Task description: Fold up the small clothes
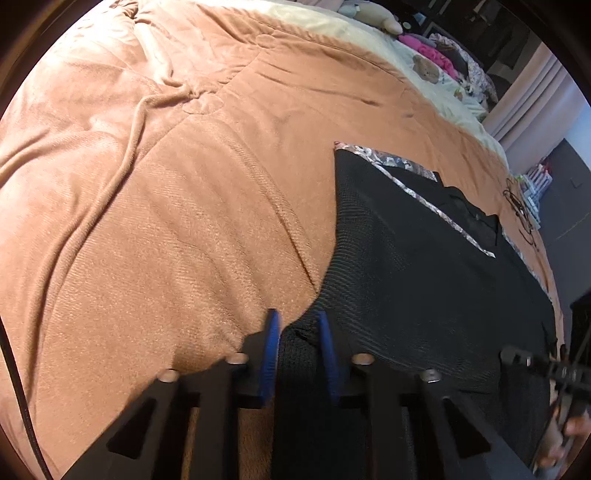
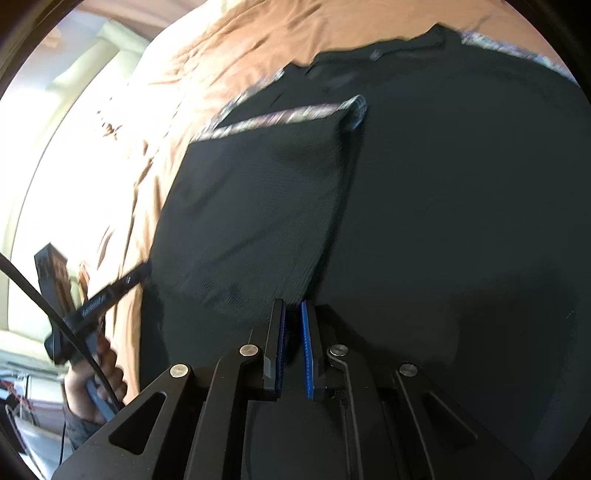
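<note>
A wide bed covered by a rumpled tan plush blanket [image 1: 166, 206] fills the left wrist view, with a cream sheet [image 1: 332, 29] along its far edge. On the blanket's right side lies a black knit garment with floral-patterned trim [image 1: 424, 266], spread mostly flat; one panel of it is folded over the rest, its trimmed edge showing in the right wrist view [image 2: 258, 192]. The left tongs [image 1: 297, 332] sit at the garment's near left edge, their blue pads narrowly apart with a bunch of black fabric pinched between them. The right tongs [image 2: 293, 325] sit over the garment, nearly closed on a fold of the same cloth.
</note>
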The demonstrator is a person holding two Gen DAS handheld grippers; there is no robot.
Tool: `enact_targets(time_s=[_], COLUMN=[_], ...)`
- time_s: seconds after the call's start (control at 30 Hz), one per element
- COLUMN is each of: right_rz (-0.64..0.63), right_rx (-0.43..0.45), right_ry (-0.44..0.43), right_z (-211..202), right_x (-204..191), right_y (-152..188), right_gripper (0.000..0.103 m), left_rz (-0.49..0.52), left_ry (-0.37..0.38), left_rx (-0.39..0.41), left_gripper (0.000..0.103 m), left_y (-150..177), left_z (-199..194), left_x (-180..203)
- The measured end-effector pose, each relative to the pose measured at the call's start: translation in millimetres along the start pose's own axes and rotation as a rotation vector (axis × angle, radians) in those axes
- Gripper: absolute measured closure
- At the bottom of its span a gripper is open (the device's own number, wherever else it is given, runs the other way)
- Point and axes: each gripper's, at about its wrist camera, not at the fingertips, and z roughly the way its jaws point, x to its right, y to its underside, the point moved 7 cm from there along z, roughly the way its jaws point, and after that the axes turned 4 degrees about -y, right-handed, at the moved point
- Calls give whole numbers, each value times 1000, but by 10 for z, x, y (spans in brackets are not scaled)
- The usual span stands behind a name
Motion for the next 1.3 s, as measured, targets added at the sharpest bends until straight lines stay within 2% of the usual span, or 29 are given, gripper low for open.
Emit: enact_targets(time_s=[0.23, 0.27, 0.33, 0.4, 0.5, 0.6, 0.67, 0.73, 0.93, 1.03, 1.07, 1.1, 1.13, 1.2, 1.3], right_rz=[23, 31, 42, 49, 67, 92, 98, 75, 84, 58, 44, 32, 18, -3, -39], right_rx=[30, 38, 46, 55, 57, 85, 94, 108, 106, 131, 137, 143, 155, 189, 223], right_ry=[-2, -7, -17, -17, -12, -11, -8, 37, 62, 49, 51, 55, 63, 69, 72], right_z=[41, 53, 57, 106, 224, 297, 297, 251, 109, -101, -196, -287, -383, -639, -971], right_x=[152, 156, 196, 214, 245, 320, 344, 355, 376, 339, 337, 337, 342, 387, 447], right_y=[-348, -399, -467, -531, -590, -651, -628, -610, -515, -489, -450, -433, -397, -316, -183], right_gripper=[97, 97, 97, 97, 97, 97, 100, 103, 102, 101, 99, 86, 57, 25, 25], left_rz=[15, 20, 28, -1, -9, -10, 1, 5, 17, 36, 40, 44, 46, 54, 71], left_ry=[-12, -21, -84, -49, -58, -31, -40, -38, -28, -24, -21, -15, -11, -6, -10], left_rx=[6, 5, 9, 5, 2, 10, 16, 21, 24, 35, 41, 51, 61, 80, 115], left_gripper=[96, 103, 103, 103, 103, 103, 103, 103, 100, 87, 74, 58, 49, 22, 11], left_y=[-15, -18, -30, -37, -39, -44, -60, -77, -60, -36, -30, -22, -23, -11, 22], left_z=[-56, -65, -77, -82, -101, -183, -221, -263, -427, -523, -555, -596, -628, -694, -809], left_x=[-23, -33, -110, -179, -237, -222, -197, -159, 57, 233, 288, 364, 433, 555, 783])
